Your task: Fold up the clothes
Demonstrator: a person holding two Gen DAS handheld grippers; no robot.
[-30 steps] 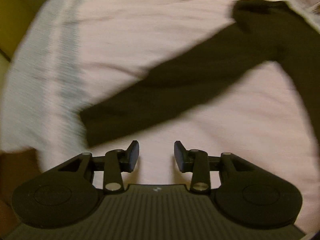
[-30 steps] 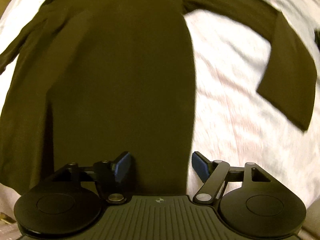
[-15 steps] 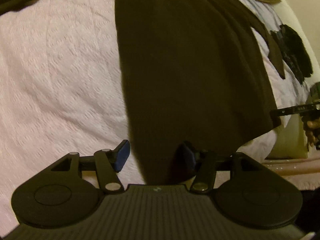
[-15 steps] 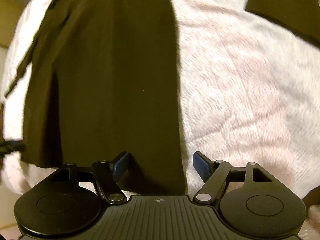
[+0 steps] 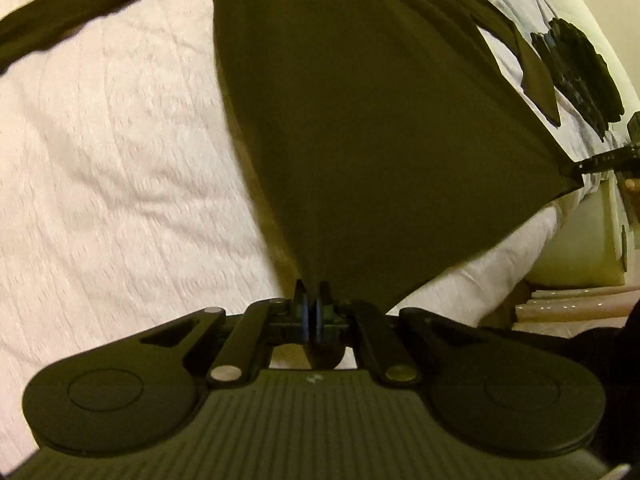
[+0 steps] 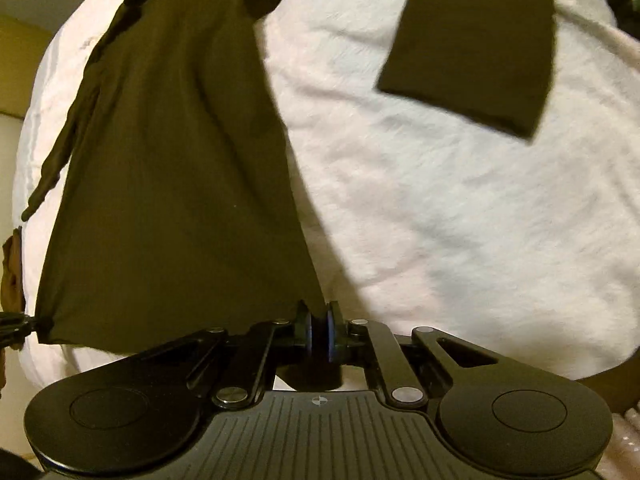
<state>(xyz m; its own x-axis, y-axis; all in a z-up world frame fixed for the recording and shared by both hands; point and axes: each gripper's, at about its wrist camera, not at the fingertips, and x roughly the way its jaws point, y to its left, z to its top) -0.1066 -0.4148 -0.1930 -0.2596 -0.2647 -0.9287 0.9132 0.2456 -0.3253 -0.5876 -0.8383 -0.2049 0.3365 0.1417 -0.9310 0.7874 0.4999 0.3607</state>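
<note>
A dark olive long-sleeved shirt (image 5: pixel 360 128) lies spread on a white quilted bed (image 5: pixel 112 168). My left gripper (image 5: pixel 313 300) is shut on the shirt's bottom hem at its left corner, the cloth pulled taut into the blue pads. In the right wrist view the same shirt (image 6: pixel 176 184) fills the left half, and my right gripper (image 6: pixel 319 320) is shut on the hem's right corner. The other gripper (image 5: pixel 592 162) shows at the far right of the left wrist view, pinching the opposite corner. One sleeve (image 6: pixel 476 44) lies bent across the bed at upper right.
A black crumpled garment (image 5: pixel 580 68) lies near the bed's far right edge. The bed's near edge (image 5: pixel 500 264) drops off beside a pale wall and a beige floor (image 5: pixel 576 308). A brown object (image 6: pixel 10 276) sits at the left border of the right wrist view.
Both grippers swung from over the sleeves to the shirt's bottom hem, then shut on its two corners. The hem now rises taut between them.
</note>
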